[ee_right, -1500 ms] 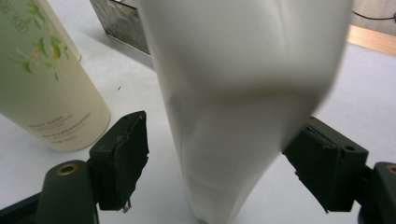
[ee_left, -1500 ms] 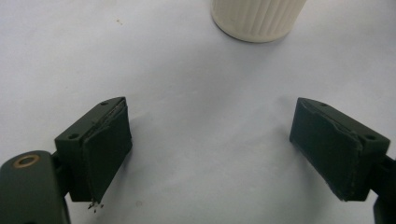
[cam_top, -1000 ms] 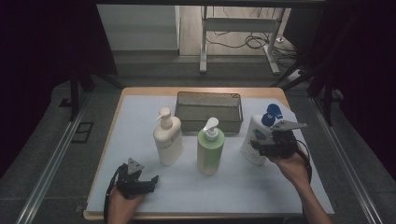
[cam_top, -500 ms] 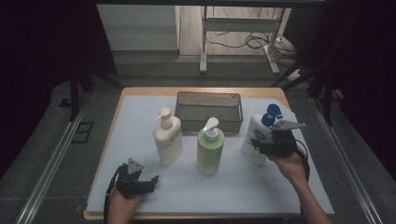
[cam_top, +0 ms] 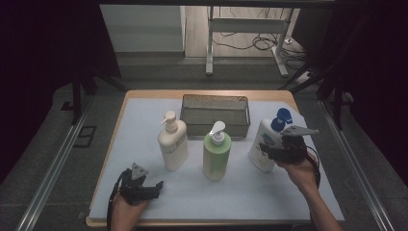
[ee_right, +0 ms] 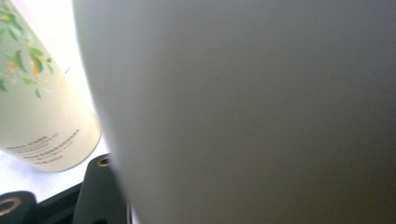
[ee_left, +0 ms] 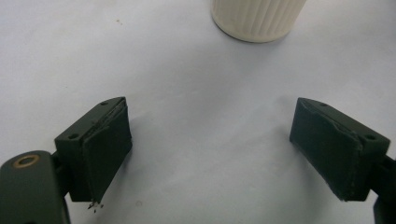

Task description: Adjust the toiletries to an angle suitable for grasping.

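— 3 bottles stand on your table, yes? Start with the big things.

— 3, yes. Biggest is the table with its pale mat. At the far middle of the mat sits a dark wire basket. In front of the basket, from my left: a cream pump bottle, a green pump bottle, and a white bottle with a blue cap, which is the one I am working on.

— Where exactly is that white bottle?

— On the right part of the mat, just right of the basket's near corner, well apart from the cream one. It leans a little, cap toward the far right. My right gripper is at its lower body from the right side. In the right gripper view, the white bottle's wall is pressed up so close that it blurs, with the green bottle beside it.

— So those fingers are clenched on it?

— They sit around it, but I cannot tell whether they press it; the bottle hides the pads.

— And your left?

— My left gripper rests low at the near left of the mat, released, its 2 pads spread wide with bare mat between them. In the left gripper view, the cream bottle's ribbed base stands ahead, apart from the pads.
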Tool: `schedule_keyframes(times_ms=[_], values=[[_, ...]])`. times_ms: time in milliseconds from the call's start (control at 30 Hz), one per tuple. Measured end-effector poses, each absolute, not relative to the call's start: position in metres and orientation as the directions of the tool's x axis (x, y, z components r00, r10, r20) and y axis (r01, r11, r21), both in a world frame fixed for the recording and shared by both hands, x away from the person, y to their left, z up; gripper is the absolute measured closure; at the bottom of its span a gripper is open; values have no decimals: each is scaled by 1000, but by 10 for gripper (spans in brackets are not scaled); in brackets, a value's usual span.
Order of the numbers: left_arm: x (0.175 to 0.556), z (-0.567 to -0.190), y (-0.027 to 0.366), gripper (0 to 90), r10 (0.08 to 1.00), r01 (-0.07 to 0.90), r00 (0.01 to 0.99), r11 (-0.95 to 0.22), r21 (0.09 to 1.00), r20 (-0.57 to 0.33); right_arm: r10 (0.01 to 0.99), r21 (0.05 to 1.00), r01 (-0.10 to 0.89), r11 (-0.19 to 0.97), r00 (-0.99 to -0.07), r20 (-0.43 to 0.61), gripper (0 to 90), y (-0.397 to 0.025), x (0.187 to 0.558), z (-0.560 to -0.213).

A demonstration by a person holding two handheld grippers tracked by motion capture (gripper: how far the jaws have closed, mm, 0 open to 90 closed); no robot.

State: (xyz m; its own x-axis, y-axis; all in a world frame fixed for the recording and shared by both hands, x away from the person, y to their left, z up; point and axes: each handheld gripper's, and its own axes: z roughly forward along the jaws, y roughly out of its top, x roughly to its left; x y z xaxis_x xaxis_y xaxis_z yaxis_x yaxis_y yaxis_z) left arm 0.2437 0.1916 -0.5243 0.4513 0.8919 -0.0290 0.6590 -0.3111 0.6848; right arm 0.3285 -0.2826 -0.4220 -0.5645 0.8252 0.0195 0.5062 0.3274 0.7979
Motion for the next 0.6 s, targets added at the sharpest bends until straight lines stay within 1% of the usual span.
schedule_keyframes(times_ms=[100,433,600], values=[[244,-524,192,124,892,659,452,-312,685,-29,820,800,504,325,-572,27,400,-280,328,-417],[244,-524,192,123,892,657,451,-309,687,-30,803,802,483,352,-596,6,401,-272,328,-394],[244,-524,192,123,893,657,449,-309,687,-28,806,806,481,346,-592,8,402,-269,331,-387]])
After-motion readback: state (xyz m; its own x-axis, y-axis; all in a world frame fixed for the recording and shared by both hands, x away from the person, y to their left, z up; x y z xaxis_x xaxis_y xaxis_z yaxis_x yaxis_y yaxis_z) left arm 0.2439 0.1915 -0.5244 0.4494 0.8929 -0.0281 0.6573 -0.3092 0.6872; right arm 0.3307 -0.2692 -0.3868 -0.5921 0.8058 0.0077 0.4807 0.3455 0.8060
